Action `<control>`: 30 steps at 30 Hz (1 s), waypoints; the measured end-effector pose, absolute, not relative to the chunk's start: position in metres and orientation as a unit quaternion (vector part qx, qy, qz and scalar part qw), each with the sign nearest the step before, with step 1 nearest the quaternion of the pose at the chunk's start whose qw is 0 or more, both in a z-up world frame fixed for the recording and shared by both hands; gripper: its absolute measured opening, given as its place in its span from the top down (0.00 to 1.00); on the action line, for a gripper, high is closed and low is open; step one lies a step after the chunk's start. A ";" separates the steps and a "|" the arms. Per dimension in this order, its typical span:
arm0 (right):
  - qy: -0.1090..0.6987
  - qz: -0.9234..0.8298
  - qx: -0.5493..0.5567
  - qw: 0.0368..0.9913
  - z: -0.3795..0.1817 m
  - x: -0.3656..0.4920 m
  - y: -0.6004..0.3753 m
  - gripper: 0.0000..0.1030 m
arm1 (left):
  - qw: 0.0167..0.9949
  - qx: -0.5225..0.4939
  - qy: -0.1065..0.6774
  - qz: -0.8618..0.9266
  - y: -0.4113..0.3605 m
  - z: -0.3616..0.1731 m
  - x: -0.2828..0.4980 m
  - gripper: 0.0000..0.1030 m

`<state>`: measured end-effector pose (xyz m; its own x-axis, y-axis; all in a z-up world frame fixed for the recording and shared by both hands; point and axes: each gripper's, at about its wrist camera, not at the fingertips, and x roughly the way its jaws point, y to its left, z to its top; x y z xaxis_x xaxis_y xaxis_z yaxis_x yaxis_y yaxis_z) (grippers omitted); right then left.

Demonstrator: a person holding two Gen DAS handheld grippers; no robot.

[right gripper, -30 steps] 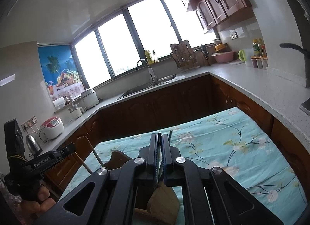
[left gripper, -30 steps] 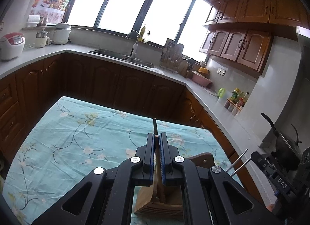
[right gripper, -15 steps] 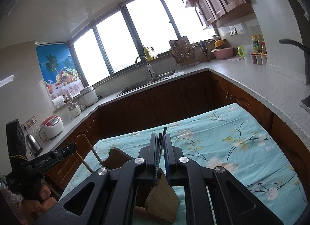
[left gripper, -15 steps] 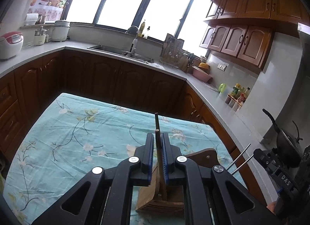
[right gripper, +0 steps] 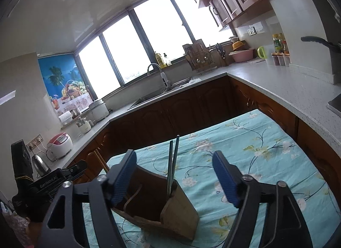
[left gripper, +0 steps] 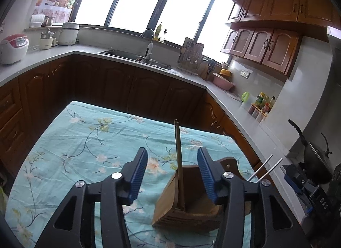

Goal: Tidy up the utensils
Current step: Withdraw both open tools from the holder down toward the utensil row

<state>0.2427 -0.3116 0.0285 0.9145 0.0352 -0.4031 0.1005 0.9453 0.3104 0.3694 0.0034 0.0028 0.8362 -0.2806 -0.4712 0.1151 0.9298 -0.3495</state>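
A wooden utensil holder (left gripper: 187, 203) stands on the floral tablecloth (left gripper: 81, 150). A pair of brown chopsticks (left gripper: 178, 152) stands upright in it, between the jaws of my left gripper (left gripper: 172, 152). Those jaws are opening and the blue pads (left gripper: 138, 175) are clear of the sticks. In the right wrist view, grey-green chopsticks (right gripper: 172, 162) stand in the holder (right gripper: 181, 211) between the jaws of my right gripper (right gripper: 174, 158), which are opening wide and touch nothing. Each camera also catches the other pair: silver-looking chopsticks (left gripper: 265, 168) and brown chopsticks (right gripper: 101, 160).
Dark wooden cabinets and a grey countertop (left gripper: 245, 107) wrap around the table. On it are a sink (left gripper: 132, 55), a rice cooker (left gripper: 11, 48), spice bottles (left gripper: 262, 105) and a black pan (left gripper: 315, 158) at the right. A hand holds the left gripper's housing (right gripper: 42, 184).
Both grippers were shut on their chopsticks a second ago. Both now stand open, and the chopsticks stay in the holder on their own. Neither hand has shifted much.
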 end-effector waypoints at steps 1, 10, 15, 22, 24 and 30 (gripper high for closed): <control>0.207 -0.016 0.163 0.964 0.029 0.241 -0.310 0.22 | 0.946 -0.154 0.266 -0.104 0.004 0.003 0.367 0.45; 0.209 -0.016 0.152 0.966 0.035 0.212 -0.301 0.02 | 0.952 -0.128 0.262 -0.095 0.006 0.005 0.314 0.22; 0.216 -0.016 0.139 0.966 0.036 0.191 -0.292 0.00 | 0.953 -0.110 0.266 -0.096 0.004 0.005 0.277 0.19; 0.235 -0.022 0.124 0.964 0.029 0.155 -0.281 0.00 | 0.949 -0.103 0.281 -0.101 0.010 0.008 0.233 0.17; 0.239 -0.021 0.124 0.963 0.026 0.147 -0.281 0.00 | 0.947 -0.103 0.285 -0.101 0.011 0.007 0.222 0.17; 0.257 -0.025 0.124 0.958 0.019 0.122 -0.280 0.00 | 0.941 -0.109 0.303 -0.101 0.019 0.005 0.193 0.17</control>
